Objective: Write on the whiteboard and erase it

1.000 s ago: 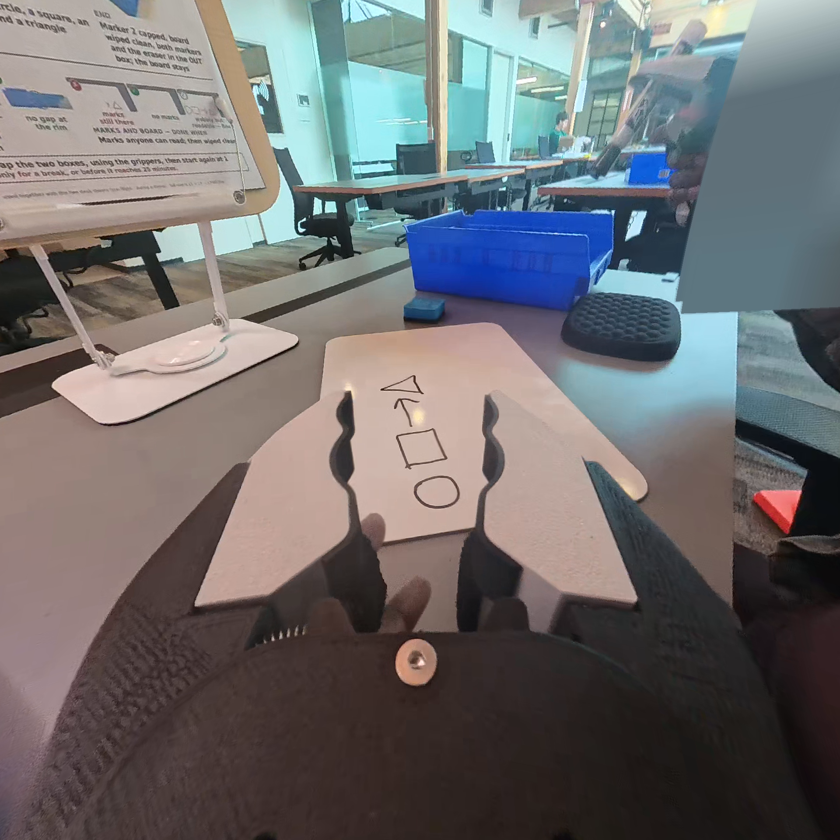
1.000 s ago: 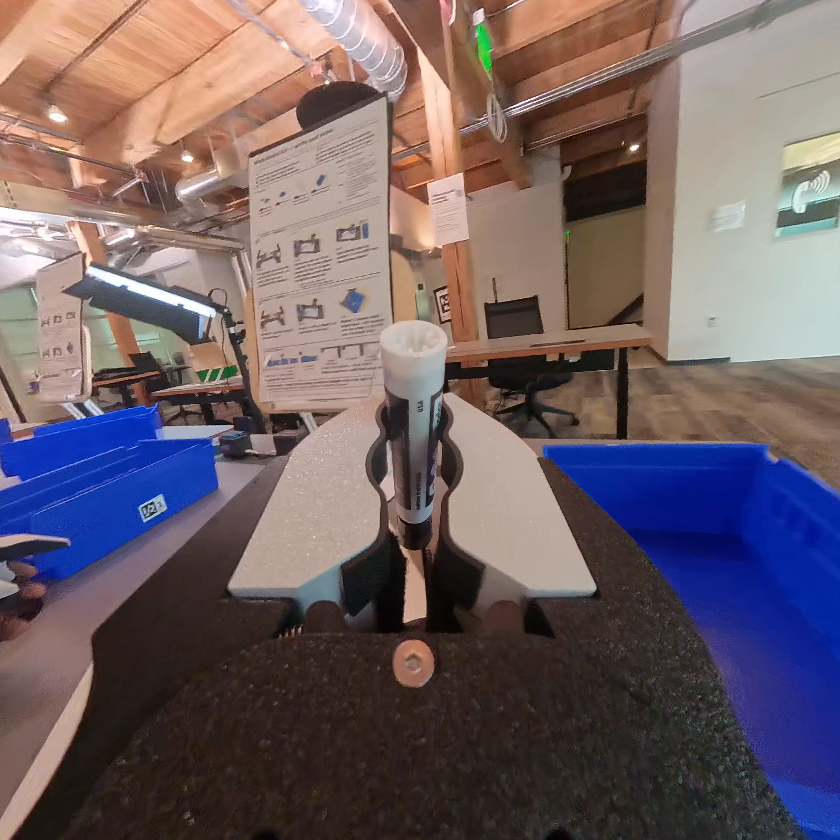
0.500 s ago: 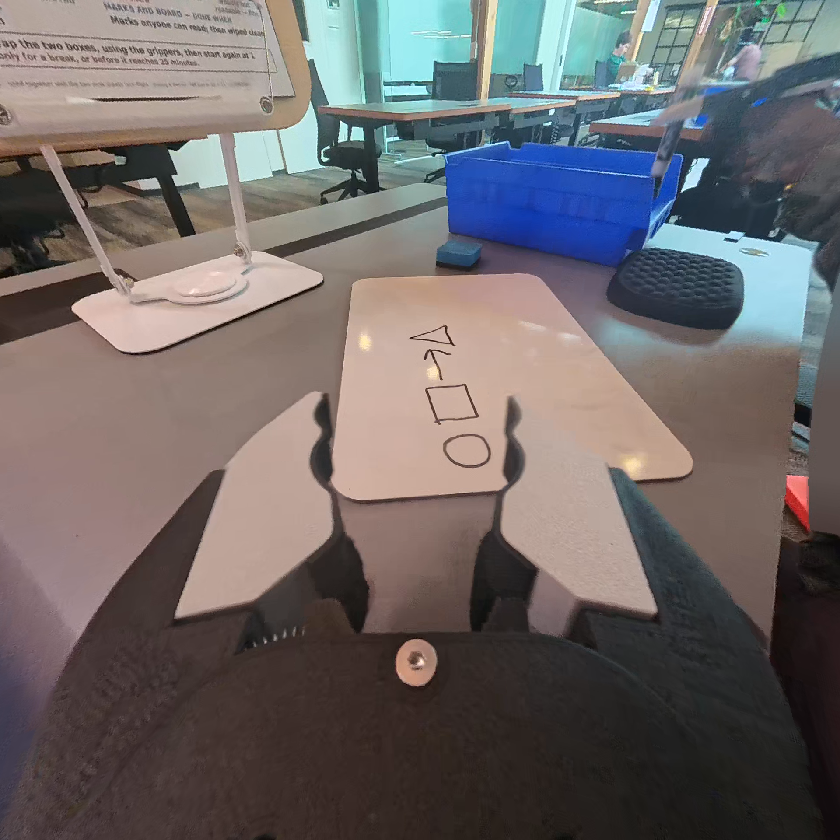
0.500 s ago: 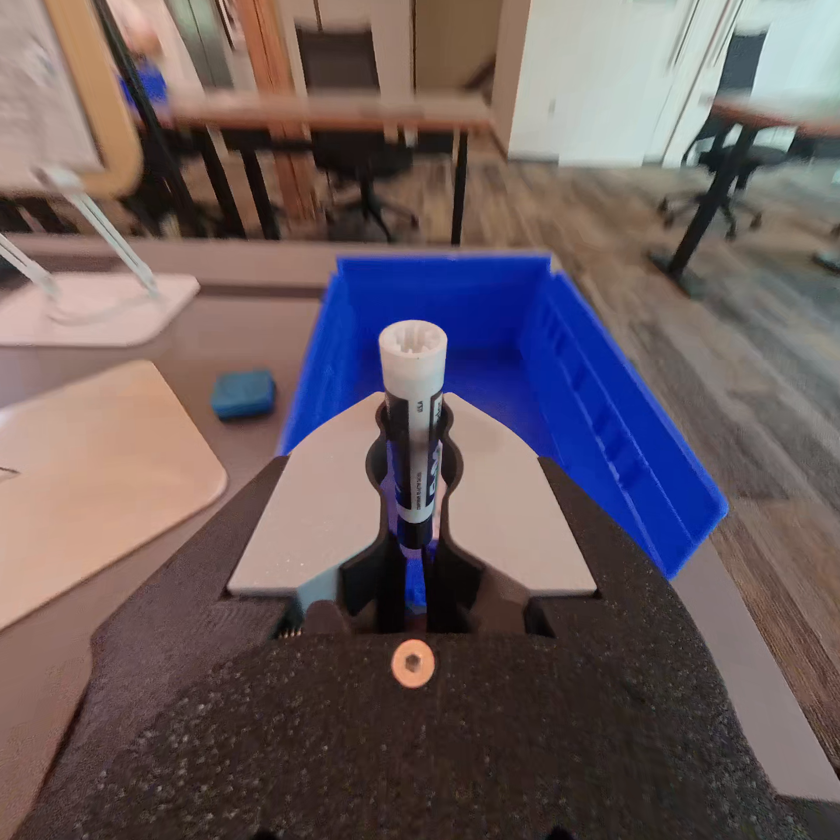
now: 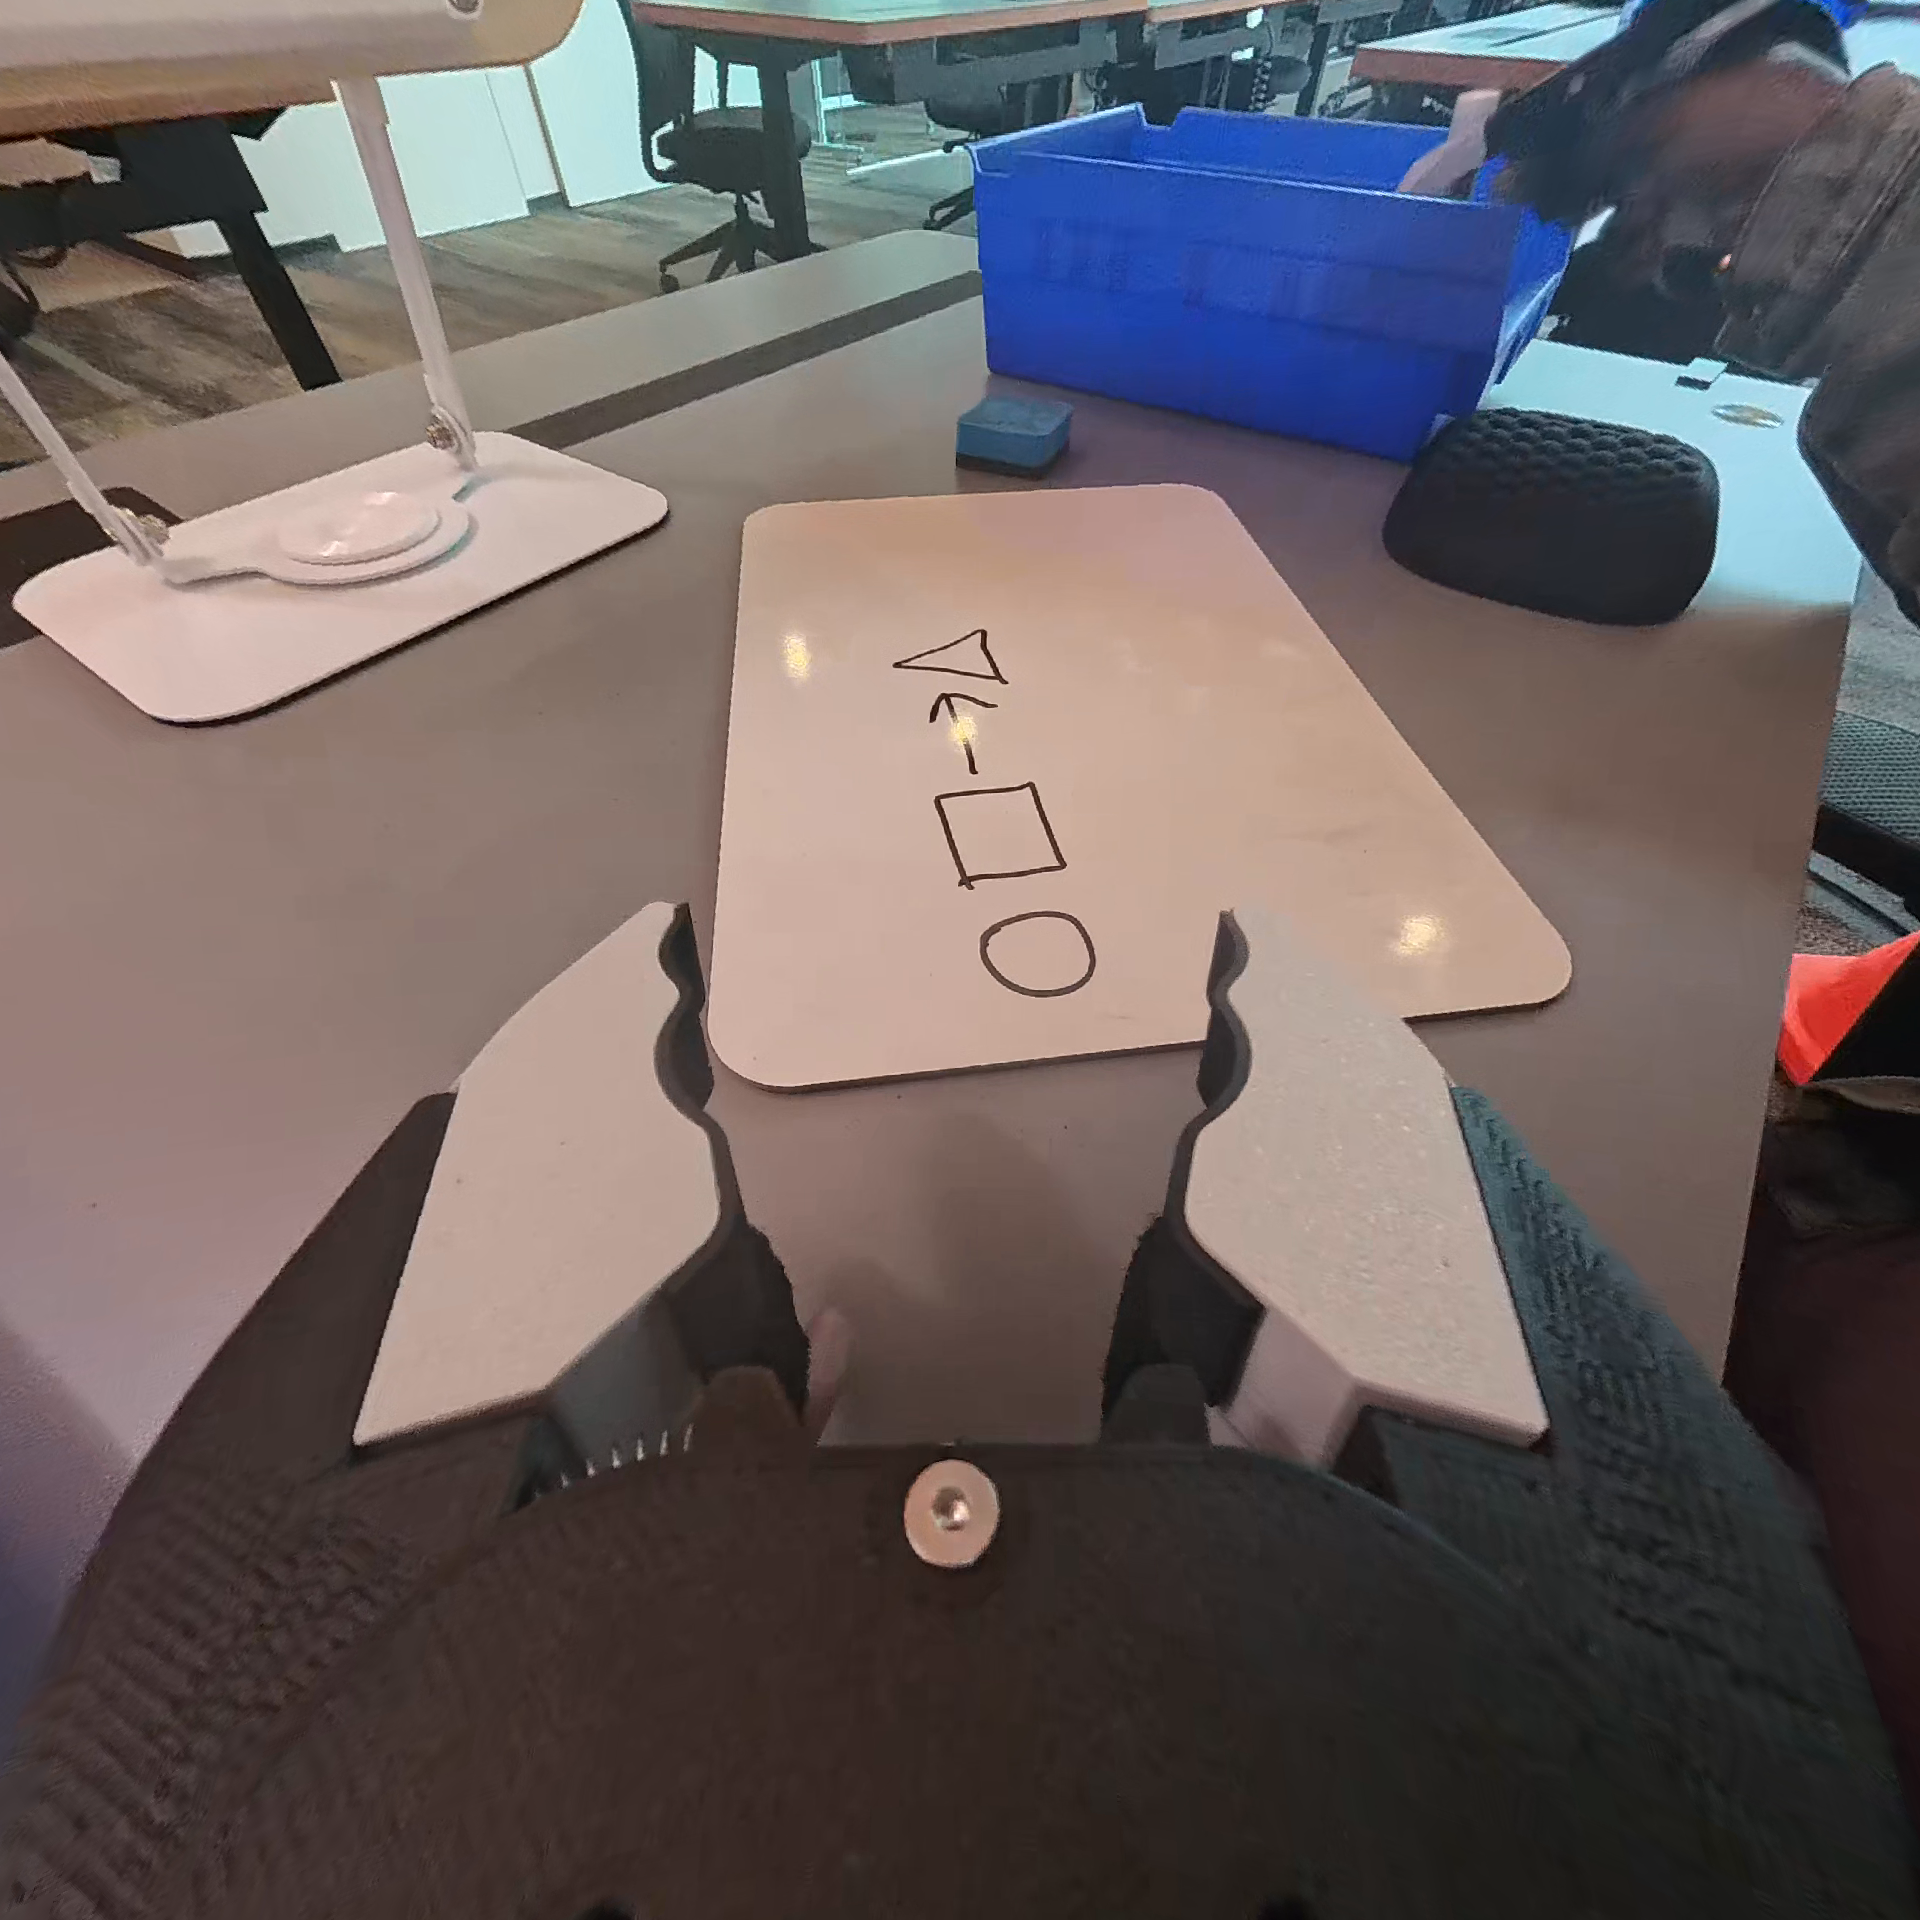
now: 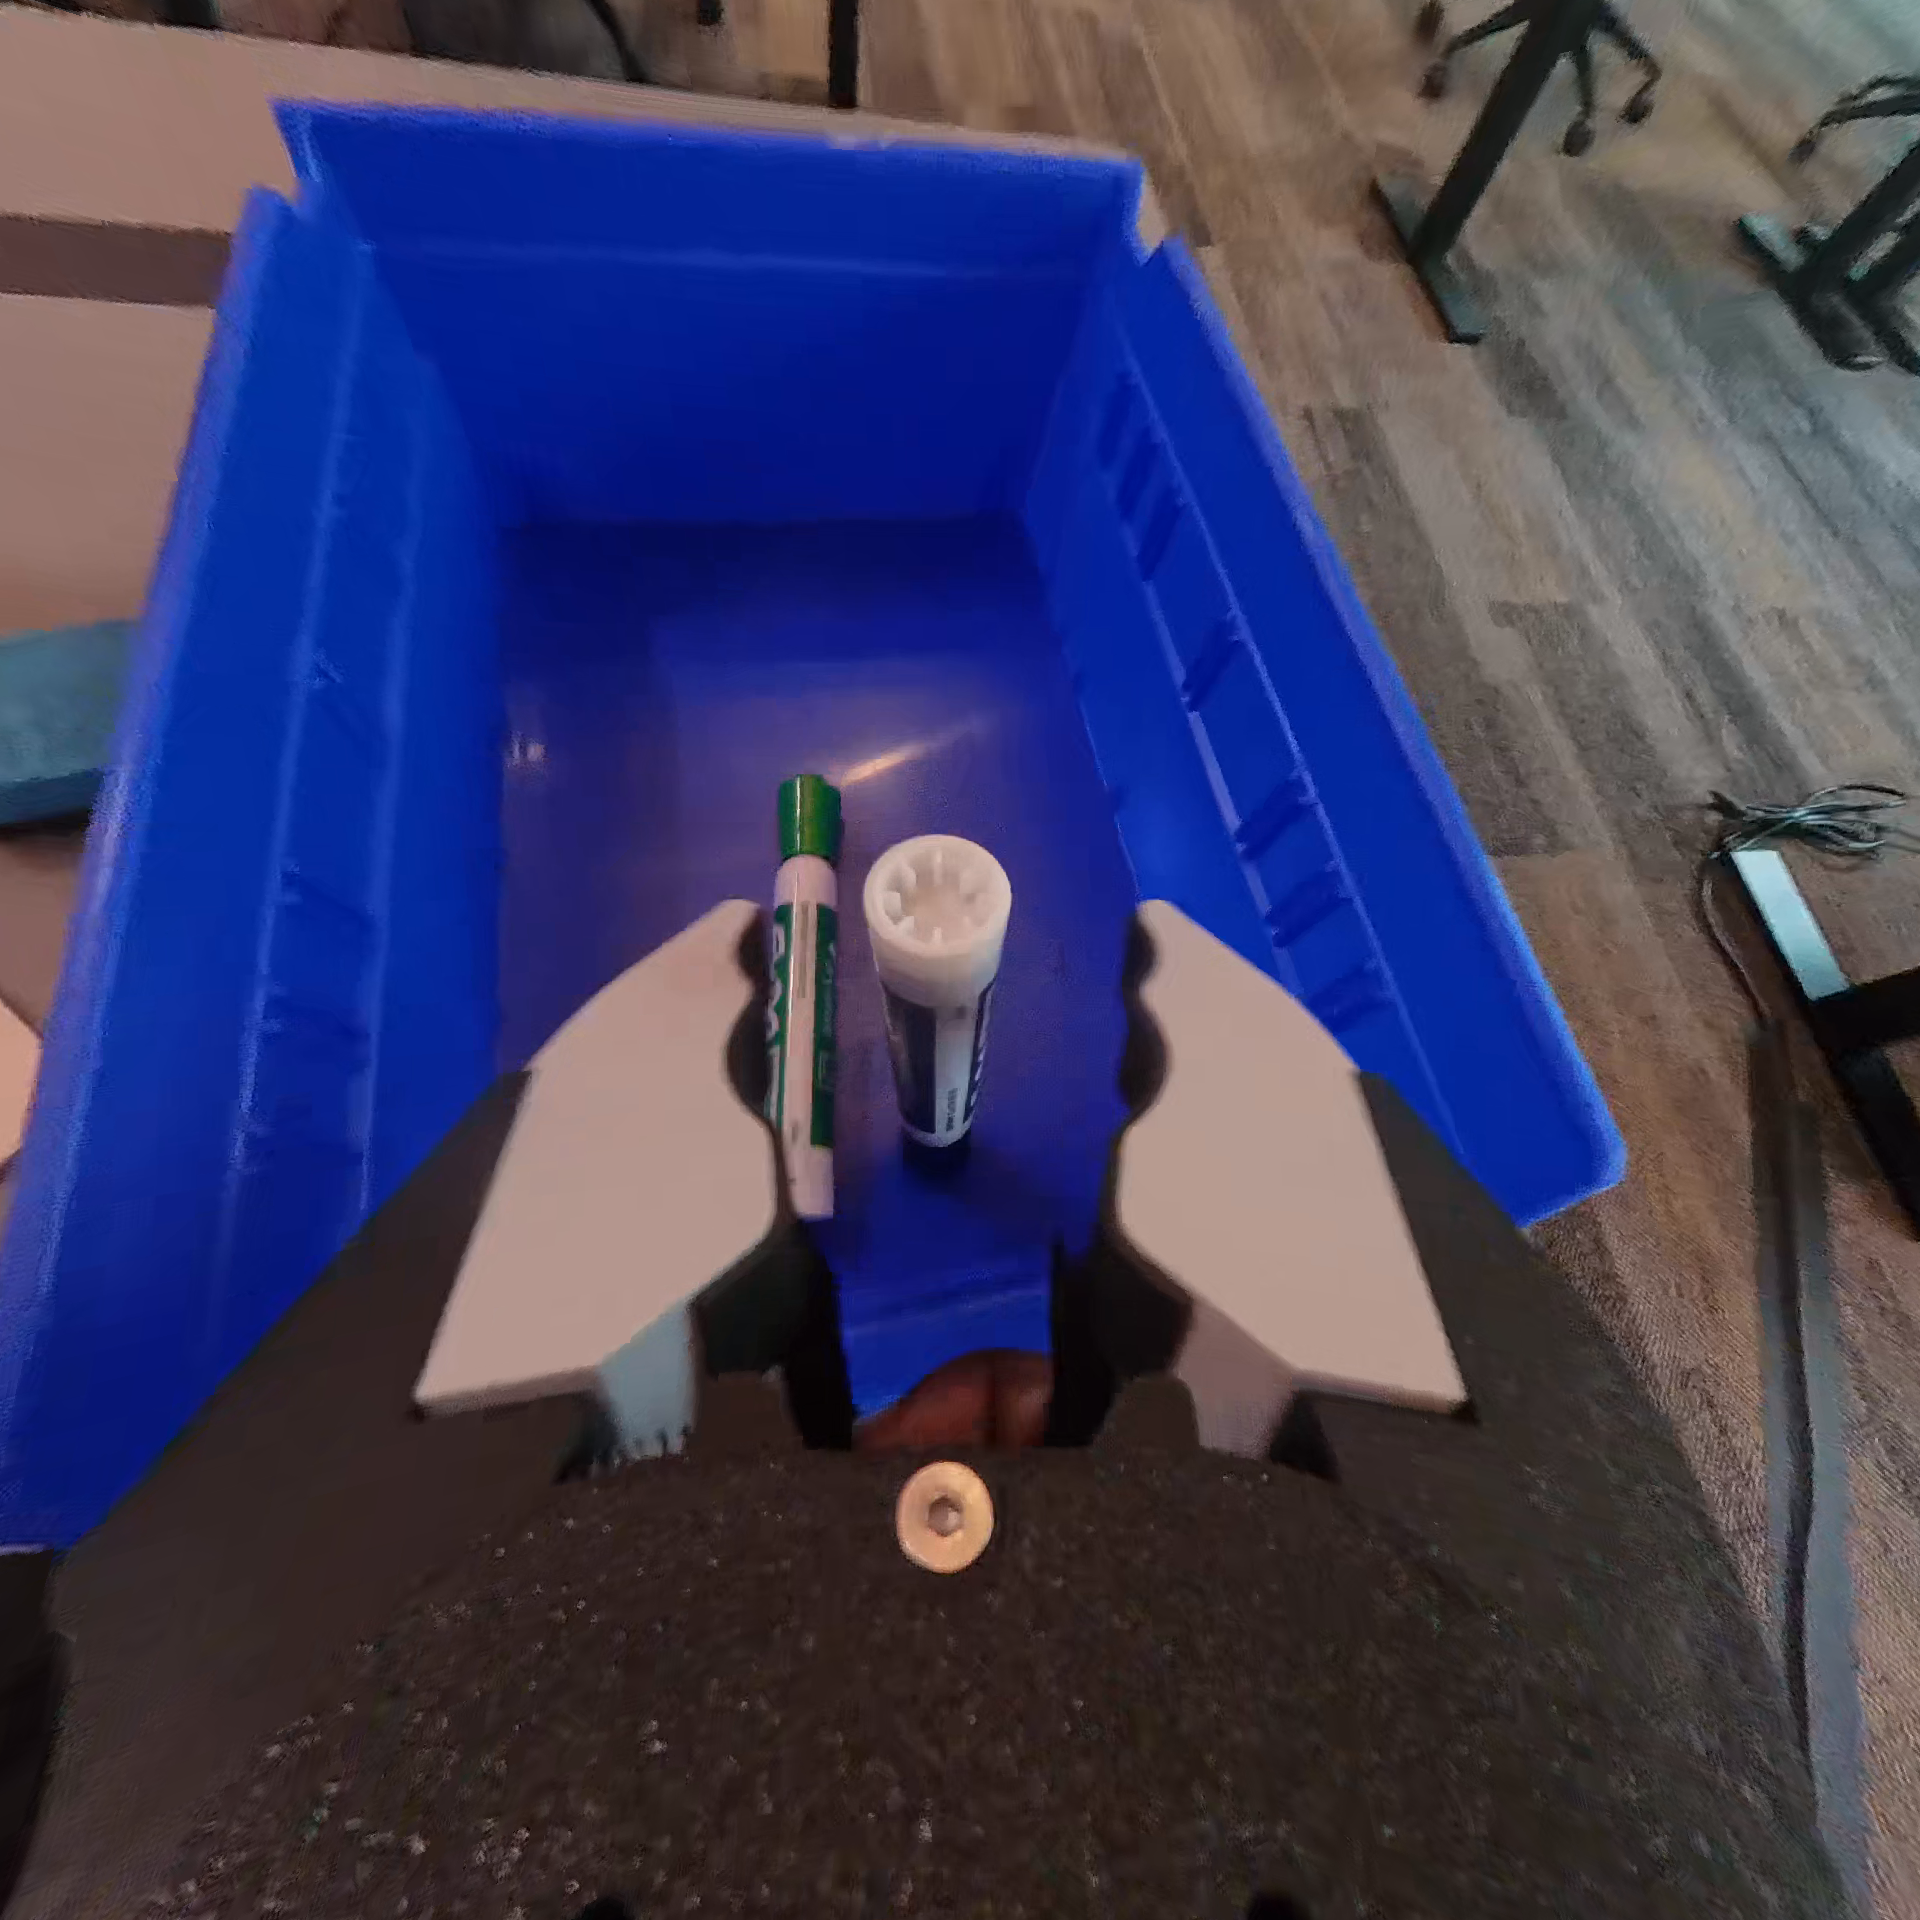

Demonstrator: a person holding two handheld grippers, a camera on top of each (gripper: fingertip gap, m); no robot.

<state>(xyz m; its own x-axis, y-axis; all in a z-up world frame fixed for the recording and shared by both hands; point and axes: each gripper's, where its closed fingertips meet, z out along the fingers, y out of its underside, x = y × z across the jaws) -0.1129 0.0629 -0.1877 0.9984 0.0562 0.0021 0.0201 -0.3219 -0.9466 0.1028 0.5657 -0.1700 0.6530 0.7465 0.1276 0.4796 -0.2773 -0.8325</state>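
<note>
Table: a grey-brown table (image 5: 312, 935) with a dark strip running across its far part; the far right corner looks paler.
Room: an open office with wood-plank floor (image 6: 1558, 520), more desks and black swivel chairs (image 5: 727, 145) behind, and cables on the floor at the right.
On the table: a white stand (image 5: 343, 561) with thin legs at the left, a black honeycomb pad (image 5: 1548, 520) at the right, a blue bin (image 5: 1247, 312) at the back.
Left tool: the left tool (image 5: 951, 997) is low over the near table edge, its pale fingers (image 5: 582, 1143) spread wide apart with nothing between them, framing the near end of the board without touching it.
Right tool: the right tool (image 6: 935, 966) looks down into the bin (image 6: 312, 727), fingers (image 6: 1247, 1143) well apart and gripping nothing.
Black marker: a marker (image 6: 940, 997) with a white ribbed end stands between the spread fingers, clear of both pads, its dark end down towards the bin floor; whether it rests there I cannot tell.
Green marker: a capped green marker (image 6: 802, 987) lies flat on the bin floor, just beside the left finger.
Whiteboard: the whiteboard (image 5: 1195, 727) lies flat mid-table, corners rounded, glossy with light spots; black line drawings run up its middle: circle, square, arrow, triangle.
Eraser: a small blue eraser (image 5: 1013, 428) sits on the table between board and bin, touching neither.
</note>
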